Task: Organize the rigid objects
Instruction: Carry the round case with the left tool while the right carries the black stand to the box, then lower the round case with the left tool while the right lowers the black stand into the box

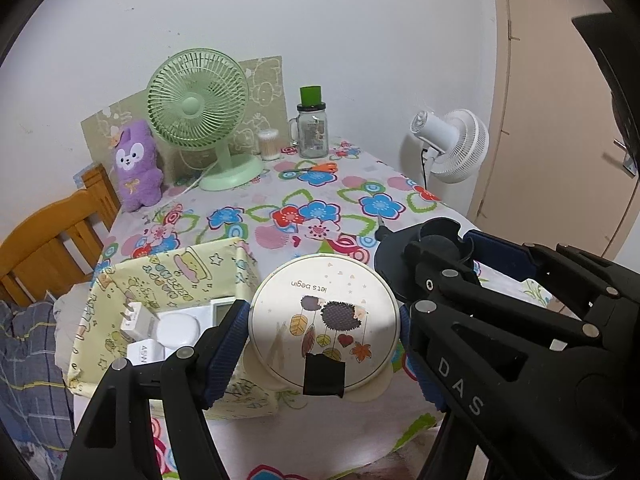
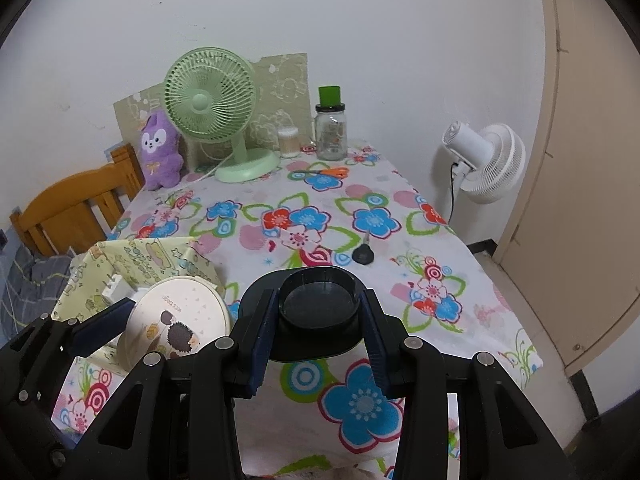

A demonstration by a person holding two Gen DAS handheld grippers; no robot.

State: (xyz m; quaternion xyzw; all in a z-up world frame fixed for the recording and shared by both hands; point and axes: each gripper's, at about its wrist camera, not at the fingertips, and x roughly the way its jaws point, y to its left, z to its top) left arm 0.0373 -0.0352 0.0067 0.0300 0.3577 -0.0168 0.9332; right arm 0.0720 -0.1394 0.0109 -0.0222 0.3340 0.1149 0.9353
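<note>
the round cream compact mirror with a hedgehog print [image 1: 324, 322] is clamped between the blue-padded fingers of the left gripper [image 1: 322, 326], held up off the table just beside the yellow cartoon-print storage box [image 1: 172, 276]. a strip of black tape [image 1: 324, 374] sits on the mirror's near edge. inside the box lie a white wall charger plug [image 1: 134, 318], a round white puck-shaped item [image 1: 178, 326] and other white pieces too hidden to name.

to the right, the right gripper [image 2: 318, 310] is closed on a black round dish-like holder with a wide flat base [image 2: 318, 300], held above the floral tablecloth [image 2: 360, 216]. a small black knobbed tool [image 2: 363, 254] lies on the cloth just beyond it, apart from both grippers.

at the far end of the table stand a green desk fan [image 1: 198, 110], a purple plush rabbit [image 1: 136, 164], a clear tub of cotton swabs [image 1: 269, 144] and a glass mug-jar with a green cap [image 1: 313, 128]. orange-handled scissors [image 1: 316, 168] lie flat near the jar. a white fan [image 2: 486, 158] stands off the table's right side, and a wooden chair [image 2: 76, 210] is at its left.
</note>
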